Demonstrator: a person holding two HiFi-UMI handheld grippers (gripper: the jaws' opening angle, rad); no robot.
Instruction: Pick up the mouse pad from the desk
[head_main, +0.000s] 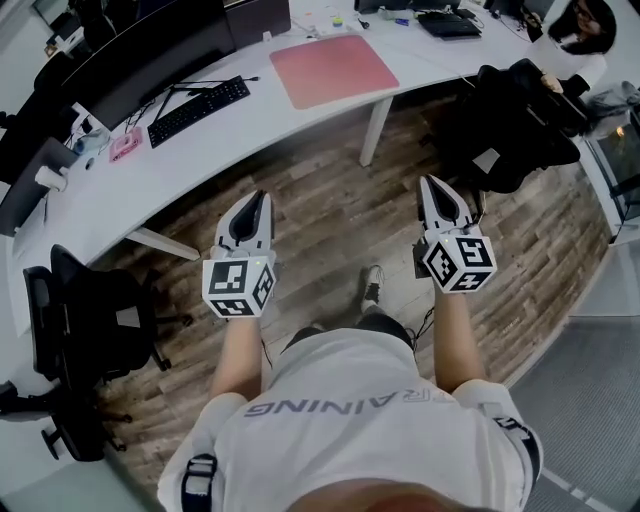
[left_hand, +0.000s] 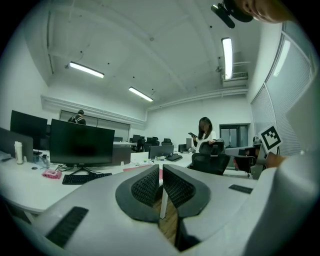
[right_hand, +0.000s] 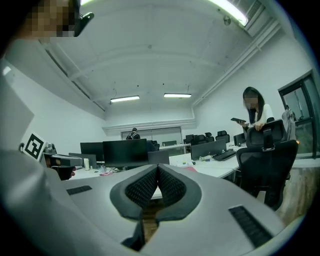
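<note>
- The left tool (head_main: 261, 196) has its dark ribbed jaws pressed together, with nothing between them.
- The right tool (head_main: 432, 181) is closed up in the same way and holds nothing.
- Both tools hang over the wood-plank floor (head_main: 330, 215), short of the curved white surface (head_main: 250, 130).
- The flat pink rectangular mouse pad (head_main: 334, 68) lies on that surface, ahead of and between the two tools, well apart from both.
- A black keyboard (head_main: 198, 109) sits ahead-left of the left tool.
- A black office chair (head_main: 520, 120) stands near the right tool's right.
- In the left gripper view, a thin pink strip just beyond the tool's tips is probably the pad.
</note>
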